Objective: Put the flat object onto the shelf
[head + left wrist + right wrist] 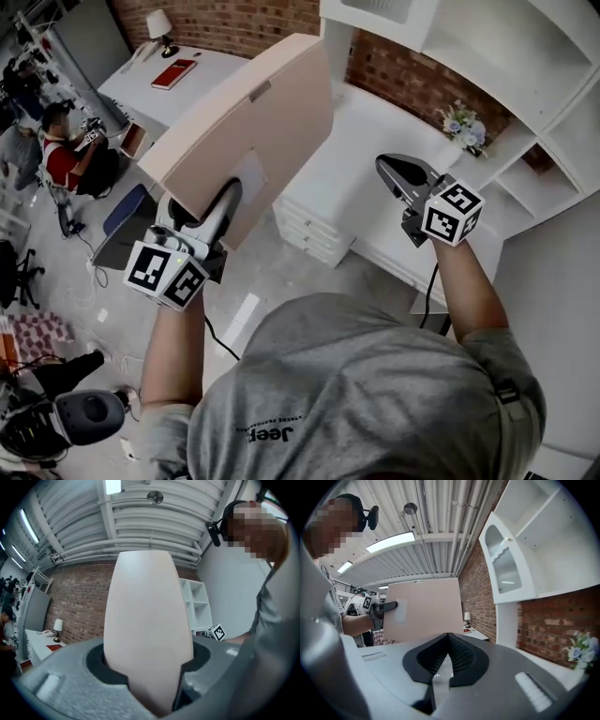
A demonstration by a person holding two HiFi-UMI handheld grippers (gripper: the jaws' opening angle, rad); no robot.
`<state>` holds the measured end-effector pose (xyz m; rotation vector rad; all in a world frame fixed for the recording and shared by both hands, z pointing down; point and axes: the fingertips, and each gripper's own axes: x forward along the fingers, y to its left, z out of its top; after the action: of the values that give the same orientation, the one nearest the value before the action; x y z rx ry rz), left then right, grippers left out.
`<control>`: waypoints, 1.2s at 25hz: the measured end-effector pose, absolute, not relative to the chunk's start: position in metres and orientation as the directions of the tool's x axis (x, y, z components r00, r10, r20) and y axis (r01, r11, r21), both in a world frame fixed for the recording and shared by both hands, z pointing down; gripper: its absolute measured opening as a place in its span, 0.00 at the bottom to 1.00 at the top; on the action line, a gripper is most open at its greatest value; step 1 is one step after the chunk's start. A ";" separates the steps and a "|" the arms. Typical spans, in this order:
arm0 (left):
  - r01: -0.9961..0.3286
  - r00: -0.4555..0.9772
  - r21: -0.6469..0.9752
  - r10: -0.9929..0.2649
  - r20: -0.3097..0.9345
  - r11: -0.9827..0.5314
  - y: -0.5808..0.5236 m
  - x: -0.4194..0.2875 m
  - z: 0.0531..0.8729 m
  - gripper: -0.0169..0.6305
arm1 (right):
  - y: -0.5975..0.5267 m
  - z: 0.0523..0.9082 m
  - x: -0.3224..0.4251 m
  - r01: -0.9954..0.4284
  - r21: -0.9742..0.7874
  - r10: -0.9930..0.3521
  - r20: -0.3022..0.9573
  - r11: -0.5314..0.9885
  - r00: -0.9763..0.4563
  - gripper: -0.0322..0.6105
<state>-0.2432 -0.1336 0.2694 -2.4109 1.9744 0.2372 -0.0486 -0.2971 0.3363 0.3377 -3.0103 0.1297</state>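
- Left tool [218, 208] clenched on a tan board [253, 122]; its far jaw is hidden behind the board.
- Right tool [398, 173] closed, empty, near the shelf [497, 56].

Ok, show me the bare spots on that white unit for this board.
The white countertop is bare from the brick wall to its front edge, left of the flowers. The cubbies beyond look empty. Only the flower corner is crowded.

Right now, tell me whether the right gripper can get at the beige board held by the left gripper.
Probably yes. Only open air lies between the right gripper and the free side of the beige board. Its jaws are shut and empty, so they must open first. The left gripper holds the board.
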 end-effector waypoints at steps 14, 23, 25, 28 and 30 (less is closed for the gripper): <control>-0.857 0.509 -0.023 -0.838 -0.194 -0.515 -0.365 -0.041 0.156 0.46 | -0.393 0.315 0.146 -0.526 -0.063 -0.521 0.080 0.848 -0.850 0.06; -0.880 0.471 -0.026 -0.865 -0.172 -0.474 -0.475 0.015 0.116 0.46 | -0.418 0.331 0.213 -0.594 -0.098 -0.589 0.079 0.798 -0.804 0.06; -0.890 0.456 -0.050 -0.876 -0.157 -0.454 -0.496 0.023 0.112 0.46 | -0.422 0.335 0.225 -0.606 -0.106 -0.600 0.080 0.788 -0.796 0.06; -0.900 0.436 -0.081 -0.891 -0.129 -0.429 -0.525 0.035 0.109 0.46 | -0.429 0.337 0.240 -0.622 -0.116 -0.617 0.081 0.774 -0.783 0.06; -0.907 0.419 -0.097 -0.902 -0.107 -0.410 -0.543 0.042 0.113 0.46 | -0.433 0.340 0.247 -0.630 -0.122 -0.625 0.081 0.767 -0.776 0.06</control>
<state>0.0421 -0.5432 0.1133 -2.5254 1.6212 0.0559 0.2470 -0.4329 0.3401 1.0377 -2.9187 0.2209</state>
